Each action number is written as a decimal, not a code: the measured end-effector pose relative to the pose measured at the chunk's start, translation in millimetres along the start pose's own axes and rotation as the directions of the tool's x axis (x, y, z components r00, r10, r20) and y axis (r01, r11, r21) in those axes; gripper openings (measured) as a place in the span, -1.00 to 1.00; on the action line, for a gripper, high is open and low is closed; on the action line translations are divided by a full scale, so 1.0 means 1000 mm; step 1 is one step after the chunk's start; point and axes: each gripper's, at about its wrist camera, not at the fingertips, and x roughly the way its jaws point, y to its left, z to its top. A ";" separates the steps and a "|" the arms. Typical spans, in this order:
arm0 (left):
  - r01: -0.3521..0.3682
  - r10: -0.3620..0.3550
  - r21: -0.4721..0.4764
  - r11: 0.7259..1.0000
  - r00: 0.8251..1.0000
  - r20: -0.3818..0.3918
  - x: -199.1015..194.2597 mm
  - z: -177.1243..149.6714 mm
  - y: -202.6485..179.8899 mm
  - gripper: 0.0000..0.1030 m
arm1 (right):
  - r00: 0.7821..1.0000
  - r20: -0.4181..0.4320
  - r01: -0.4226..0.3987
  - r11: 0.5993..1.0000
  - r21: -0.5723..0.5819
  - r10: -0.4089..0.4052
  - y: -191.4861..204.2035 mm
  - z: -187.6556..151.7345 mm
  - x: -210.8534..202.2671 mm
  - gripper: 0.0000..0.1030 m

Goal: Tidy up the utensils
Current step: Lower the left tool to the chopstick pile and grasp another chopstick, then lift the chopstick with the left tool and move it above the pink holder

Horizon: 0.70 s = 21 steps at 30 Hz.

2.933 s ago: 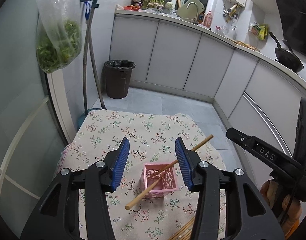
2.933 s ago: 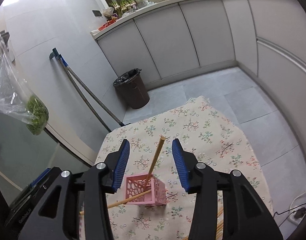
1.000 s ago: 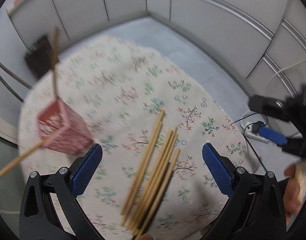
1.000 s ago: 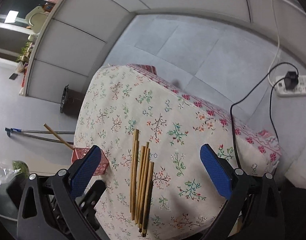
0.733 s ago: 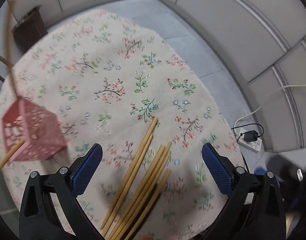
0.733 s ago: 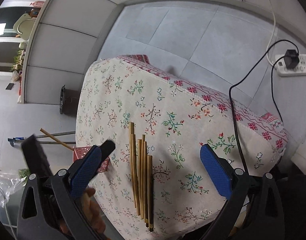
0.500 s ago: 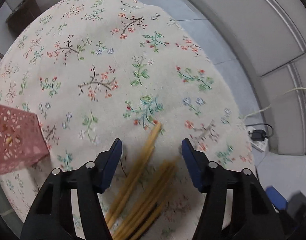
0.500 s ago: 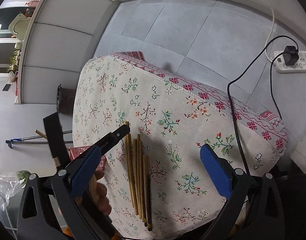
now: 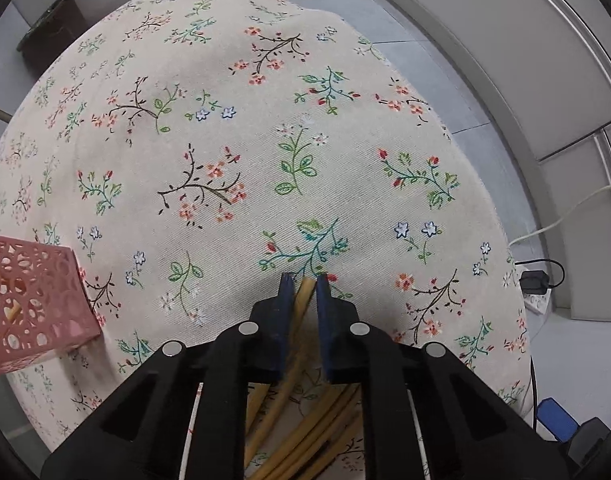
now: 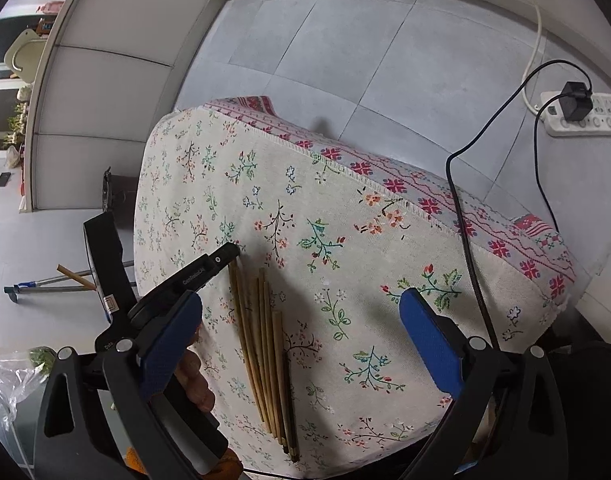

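Several wooden chopsticks [image 10: 265, 340] lie side by side on the flowered tablecloth [image 10: 345, 208]. My left gripper [image 9: 303, 286] points steeply down at the far end of the outermost chopstick [image 9: 304, 292]. Its jaws are closing, and the blue pads sit against that chopstick's tip. From the right wrist view the left gripper [image 10: 229, 254] reaches in from the left, held by a hand [image 10: 193, 384]. My right gripper [image 10: 301, 320] hovers above the bundle, open and holding nothing. The pink lattice basket [image 9: 29, 300] stands at the table's left side with a chopstick inside.
A white power strip [image 10: 581, 116] and a black cable [image 10: 465, 220] lie on the grey floor past the table's right edge. A dark bin [image 9: 49, 28] stands beyond the far corner. A mop handle [image 10: 45, 284] and a bag of greens [image 10: 25, 364] are at the left.
The left gripper dropped down onto the chopstick bundle and its wide-open jaws narrowed around one chopstick's tip. The right gripper stayed open and sank slightly.
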 end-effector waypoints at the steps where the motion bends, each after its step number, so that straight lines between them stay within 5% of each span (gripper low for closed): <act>1: -0.009 0.009 -0.006 1.000 1.000 0.007 -0.002 -0.001 0.004 -0.77 | 1.000 -0.003 0.007 1.000 -0.011 -0.007 0.002 -0.001 0.002 0.87; 7: -0.056 0.059 -0.028 0.998 0.992 0.116 -0.033 -0.016 0.024 -0.80 | 0.998 -0.043 0.035 0.997 -0.065 -0.038 0.010 -0.009 0.019 0.87; 13: -0.115 0.124 -0.050 0.992 0.964 0.235 -0.080 -0.064 0.042 -0.84 | 0.989 -0.097 0.099 0.984 -0.146 -0.114 0.020 -0.027 0.054 0.84; 21: -0.140 0.161 -0.088 0.986 0.926 0.342 -0.133 -0.109 0.056 -0.86 | 0.977 -0.124 0.143 0.967 -0.211 -0.172 0.035 -0.045 0.084 0.08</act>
